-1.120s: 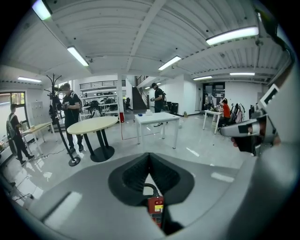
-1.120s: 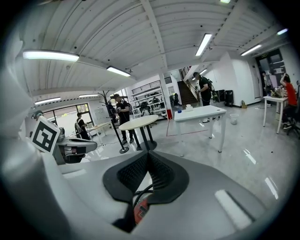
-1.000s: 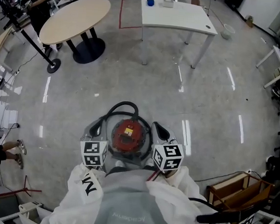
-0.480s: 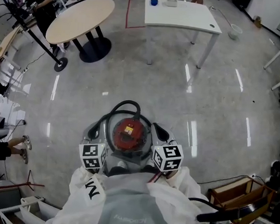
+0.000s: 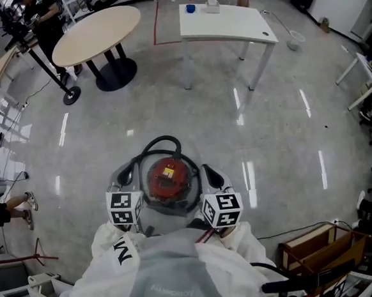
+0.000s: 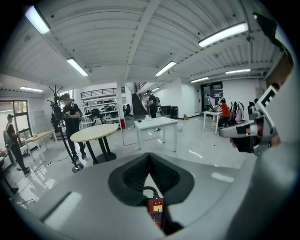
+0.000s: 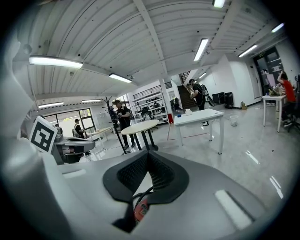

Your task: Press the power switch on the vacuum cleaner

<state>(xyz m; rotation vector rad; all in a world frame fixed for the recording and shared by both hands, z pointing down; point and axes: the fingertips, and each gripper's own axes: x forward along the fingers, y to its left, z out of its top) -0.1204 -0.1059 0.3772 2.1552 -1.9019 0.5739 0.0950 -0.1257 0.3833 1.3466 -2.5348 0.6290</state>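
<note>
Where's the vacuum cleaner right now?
Head view, low centre: vacuum cleaner on the floor between the left hand-held gripper and right hand-held gripper.

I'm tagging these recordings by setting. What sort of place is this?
Probably an open-plan office or lab workspace: a round table and a white desk stand on a glossy grey floor, storage shelves line the far wall, and strip lights run along a bare ribbed ceiling.

The glossy grey floor (image 5: 194, 120) carries the red vacuum cleaner (image 5: 168, 178); a round bench (image 5: 95, 34) and a white bench (image 5: 225, 23) stand well beyond it.
</note>
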